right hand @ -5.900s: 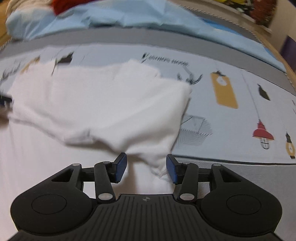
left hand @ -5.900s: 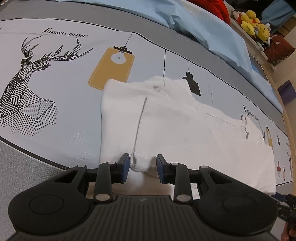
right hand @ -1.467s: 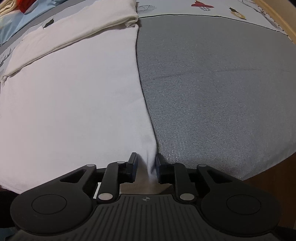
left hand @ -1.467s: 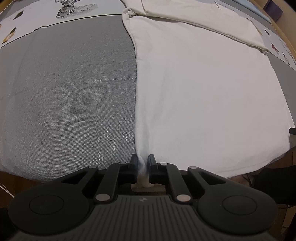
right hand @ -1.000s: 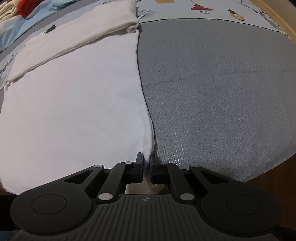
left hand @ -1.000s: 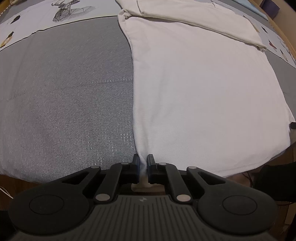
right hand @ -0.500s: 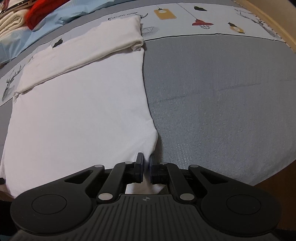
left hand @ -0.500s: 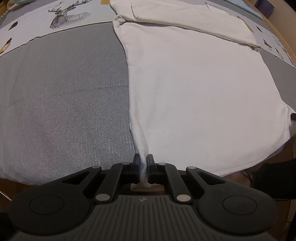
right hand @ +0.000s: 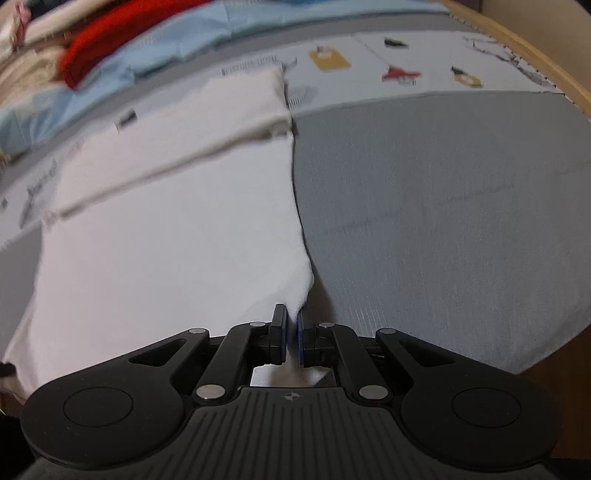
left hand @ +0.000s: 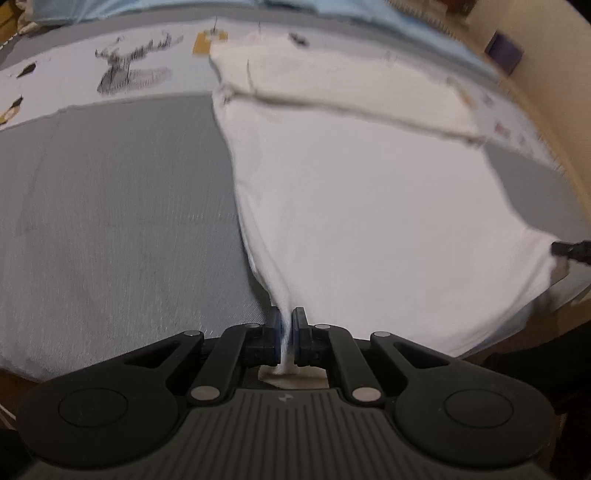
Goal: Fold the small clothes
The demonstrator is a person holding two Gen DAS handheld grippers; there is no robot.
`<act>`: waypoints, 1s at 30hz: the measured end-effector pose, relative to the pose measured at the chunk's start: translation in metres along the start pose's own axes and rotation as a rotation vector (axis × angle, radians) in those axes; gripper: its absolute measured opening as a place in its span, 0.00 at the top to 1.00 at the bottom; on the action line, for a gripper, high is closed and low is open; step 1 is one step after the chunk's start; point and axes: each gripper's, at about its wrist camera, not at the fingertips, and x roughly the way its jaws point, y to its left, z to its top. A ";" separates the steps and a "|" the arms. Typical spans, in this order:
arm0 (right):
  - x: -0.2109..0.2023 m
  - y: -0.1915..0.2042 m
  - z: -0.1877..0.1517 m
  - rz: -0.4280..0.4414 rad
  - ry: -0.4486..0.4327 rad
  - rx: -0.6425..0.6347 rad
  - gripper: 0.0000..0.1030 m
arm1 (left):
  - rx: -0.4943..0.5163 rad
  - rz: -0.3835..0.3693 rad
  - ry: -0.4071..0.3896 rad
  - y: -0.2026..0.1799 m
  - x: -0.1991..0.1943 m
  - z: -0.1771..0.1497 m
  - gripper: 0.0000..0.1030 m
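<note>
On the bed, your left claw (left hand: 284, 328) is pinching the near left corner of the white garment (left hand: 369, 206), its blue pads pressed together on a thin twist of cloth that rises in a taut ridge from the fabric into the grip. To the left of that ridge lies the grey bedspread (left hand: 110, 221), and beyond it a pale printed band carrying a deer drawing (left hand: 129, 70) and a yellow lamp motif (left hand: 207, 42). The garment spreads from the claw across the middle of the bed, its far part already doubled over into a long folded strip (left hand: 332, 85) running across the width. At the right edge of the left wrist view, the tip of your right claw (left hand: 570, 250) meets the garment's other near corner.

From the right wrist, your right claw (right hand: 291, 332) is likewise closed on the white garment (right hand: 166, 240), nipping its near right corner, which lifts in a small peak off the bed. The folded strip (right hand: 177, 122) lies across the far end, ending just short of the printed band. A red cloth (right hand: 122, 40) and a light blue sheet (right hand: 207, 33) sit farther back, blurred. To the right stretches bare grey bedspread (right hand: 443, 203), bounded by the bed's wooden rim (right hand: 524, 48).
</note>
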 end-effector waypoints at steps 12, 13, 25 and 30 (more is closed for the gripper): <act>-0.124 -0.001 0.043 0.206 -0.218 0.000 0.96 | -0.003 -0.155 -0.232 0.011 -0.135 0.007 0.96; -0.134 -0.004 0.042 0.227 -0.221 -0.013 0.96 | -0.009 -0.162 -0.243 0.015 -0.149 0.001 0.96; -0.155 -0.030 0.042 0.363 -0.191 0.025 0.96 | -0.094 -0.155 -0.270 0.050 -0.167 0.017 0.95; -0.109 -0.016 0.075 0.314 -0.182 0.040 0.96 | -0.127 -0.099 -0.243 0.062 -0.115 0.070 0.95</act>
